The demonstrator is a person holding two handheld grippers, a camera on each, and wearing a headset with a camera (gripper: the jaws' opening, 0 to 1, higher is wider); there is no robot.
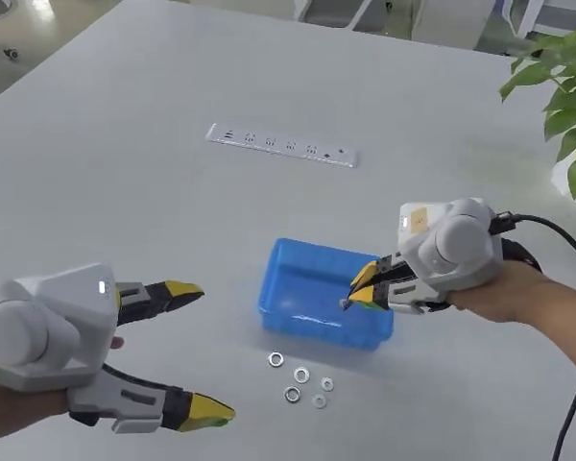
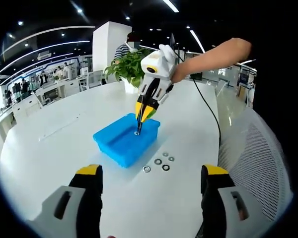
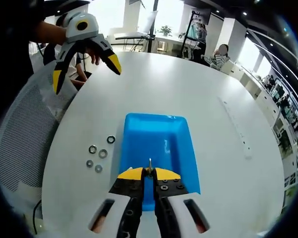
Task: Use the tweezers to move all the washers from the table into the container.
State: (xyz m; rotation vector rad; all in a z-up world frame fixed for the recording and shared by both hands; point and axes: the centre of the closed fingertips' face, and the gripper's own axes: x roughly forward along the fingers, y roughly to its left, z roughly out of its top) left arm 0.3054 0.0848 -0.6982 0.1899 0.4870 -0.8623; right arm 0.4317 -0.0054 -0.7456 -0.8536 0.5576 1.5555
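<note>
Right gripper clamped on tweezers over the blue container.
Tweezer tips almost closed; any load is too small to discern. Five washers lie on the table just beside the container. Left gripper gapes wide.

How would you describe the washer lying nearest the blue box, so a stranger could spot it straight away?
On the grey table, find the blue container; five small metal washers lie loose beside its near wall. The one meant is the leftmost washer in the head view, nearest the container and slightly apart from the others.
</note>
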